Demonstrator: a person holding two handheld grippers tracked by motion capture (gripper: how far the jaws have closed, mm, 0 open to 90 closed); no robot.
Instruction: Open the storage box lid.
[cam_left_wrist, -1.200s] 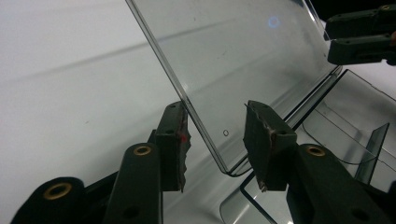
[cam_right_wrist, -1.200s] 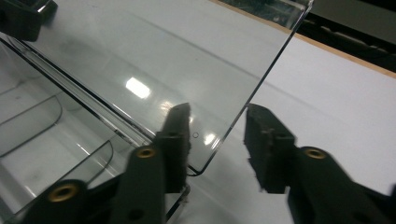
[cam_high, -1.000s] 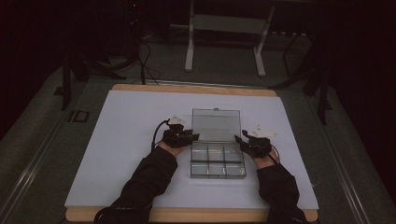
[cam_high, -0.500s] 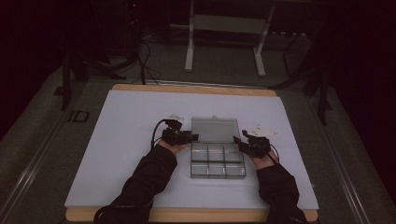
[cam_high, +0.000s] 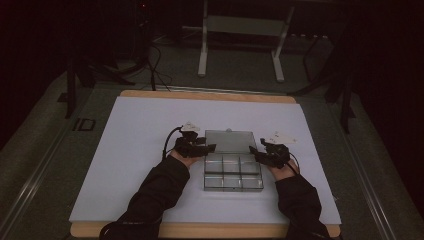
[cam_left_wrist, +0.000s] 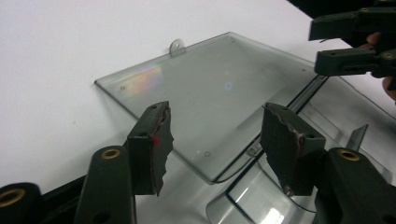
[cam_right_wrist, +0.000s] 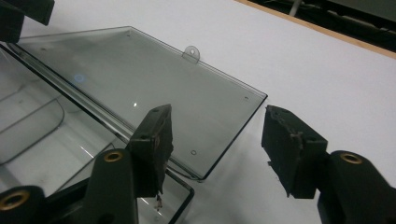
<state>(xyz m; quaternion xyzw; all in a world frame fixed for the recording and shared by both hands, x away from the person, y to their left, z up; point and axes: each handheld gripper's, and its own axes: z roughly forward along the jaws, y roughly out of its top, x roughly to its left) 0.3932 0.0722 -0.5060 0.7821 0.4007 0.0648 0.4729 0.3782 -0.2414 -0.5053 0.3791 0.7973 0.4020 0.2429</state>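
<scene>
While the room behind stays almost black, I read a white sheet (cam_high: 150, 150) covering a wood-edged table (cam_high: 210, 95), grey carpeted floor around it, and a pale metal frame stand (cam_high: 240, 45) at the back with cables on the floor near it. On the sheet sits a clear plastic compartment box (cam_high: 233, 172), near the table's front centre, its lid (cam_high: 230, 141) swung back and lying flat on the sheet beyond the tray. My left gripper (cam_left_wrist: 215, 140) is at the box's left hinge corner, jaws apart, nothing between them; the lid lies under and beyond the gap. My right gripper (cam_right_wrist: 215, 140) is at the right hinge corner, jaws also apart, with the lid's corner beneath the gap, gripping nothing. In the high view both grippers are small dark shapes, jaw state unreadable there. Compartment contents are hard to judge; the tray is cut off in both gripper views. Room sides are lost in darkness.
</scene>
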